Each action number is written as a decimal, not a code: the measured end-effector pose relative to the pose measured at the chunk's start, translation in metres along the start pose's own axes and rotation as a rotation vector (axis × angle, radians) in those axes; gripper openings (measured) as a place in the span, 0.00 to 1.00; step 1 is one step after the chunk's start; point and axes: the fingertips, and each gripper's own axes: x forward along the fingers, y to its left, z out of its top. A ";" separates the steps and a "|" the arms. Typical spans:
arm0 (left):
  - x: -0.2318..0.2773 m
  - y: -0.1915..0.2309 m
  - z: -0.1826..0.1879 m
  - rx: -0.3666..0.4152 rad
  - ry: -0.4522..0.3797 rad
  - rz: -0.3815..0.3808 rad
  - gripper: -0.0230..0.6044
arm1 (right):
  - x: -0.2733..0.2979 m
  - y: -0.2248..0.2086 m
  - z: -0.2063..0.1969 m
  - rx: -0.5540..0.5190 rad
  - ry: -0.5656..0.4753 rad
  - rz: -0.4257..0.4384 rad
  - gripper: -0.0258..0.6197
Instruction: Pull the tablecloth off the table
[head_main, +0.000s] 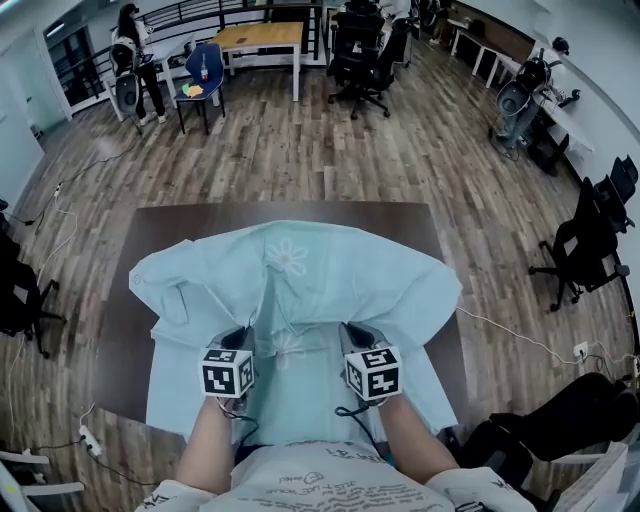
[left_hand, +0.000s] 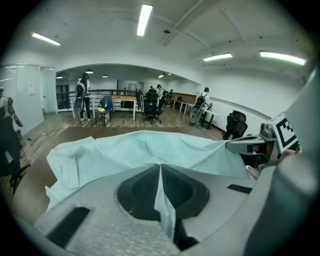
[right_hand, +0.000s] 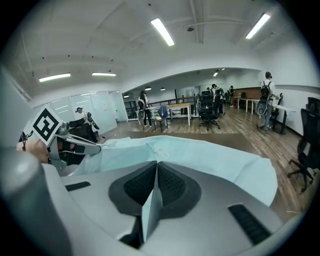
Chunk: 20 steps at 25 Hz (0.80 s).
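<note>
A pale turquoise tablecloth (head_main: 300, 285) lies bunched and folded over the near half of a dark brown table (head_main: 200, 217). Its far edge has drawn back, baring the table's far strip. My left gripper (head_main: 243, 334) is shut on a fold of the tablecloth (left_hand: 162, 200) near the front edge. My right gripper (head_main: 352, 332) is shut on another fold of the tablecloth (right_hand: 150, 200) beside it. In each gripper view a thin pleat of cloth runs between the closed black pads. The right gripper (left_hand: 260, 145) shows at the right of the left gripper view, the left gripper (right_hand: 60, 145) at the left of the right gripper view.
Wooden floor surrounds the table. Black office chairs (head_main: 590, 240) stand at the right and one (head_main: 20, 290) at the left. A cable and power strip (head_main: 88, 440) lie on the floor at the near left. Far back stand a wooden desk (head_main: 262, 38), chairs and a person (head_main: 135, 55).
</note>
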 end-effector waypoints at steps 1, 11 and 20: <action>-0.003 -0.007 0.005 0.014 -0.011 -0.019 0.06 | -0.002 0.011 0.006 -0.003 -0.016 0.015 0.06; -0.056 -0.039 0.057 0.086 -0.191 -0.104 0.06 | -0.040 0.092 0.073 -0.024 -0.232 0.028 0.06; -0.157 -0.024 0.112 0.167 -0.466 -0.107 0.06 | -0.114 0.144 0.151 -0.050 -0.528 -0.045 0.06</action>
